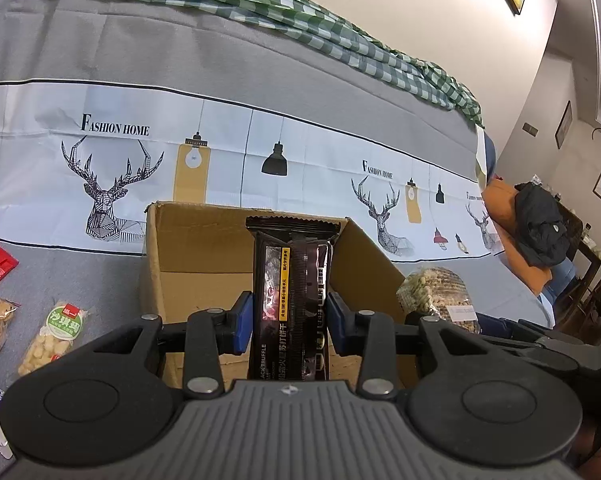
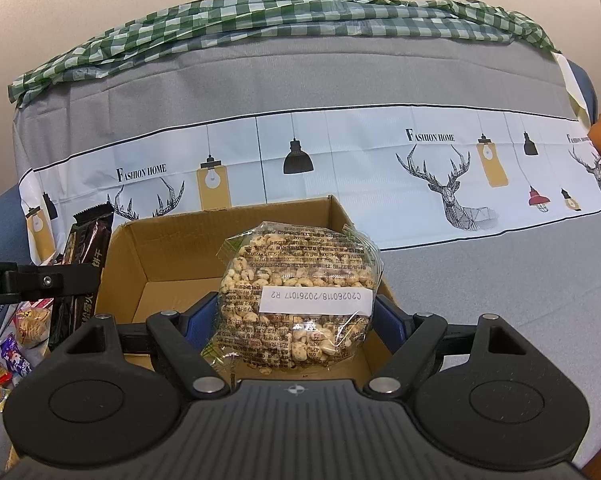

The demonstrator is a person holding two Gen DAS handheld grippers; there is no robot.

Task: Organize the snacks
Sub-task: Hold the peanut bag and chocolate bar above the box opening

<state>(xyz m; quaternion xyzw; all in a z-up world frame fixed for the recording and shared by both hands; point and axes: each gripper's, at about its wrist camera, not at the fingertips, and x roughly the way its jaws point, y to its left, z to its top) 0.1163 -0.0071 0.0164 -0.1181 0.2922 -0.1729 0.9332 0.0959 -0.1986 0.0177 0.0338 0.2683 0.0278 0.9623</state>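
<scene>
Above the open cardboard box (image 1: 188, 264), the left gripper (image 1: 287, 322) clamps an upright black truffle cracker pack (image 1: 290, 300); the right gripper (image 2: 296, 316) grips a puffed-grain bag (image 2: 298, 296) nearer the box's right wall.

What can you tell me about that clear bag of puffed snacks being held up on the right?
The clear bag of puffed snacks is crinkly plastic packed with pale, speckled puffs. It bears dark print and a white date sticker, both upside down. The right gripper clamps its sides with blue-padded jaws, holding it in front of the open cardboard box.
</scene>
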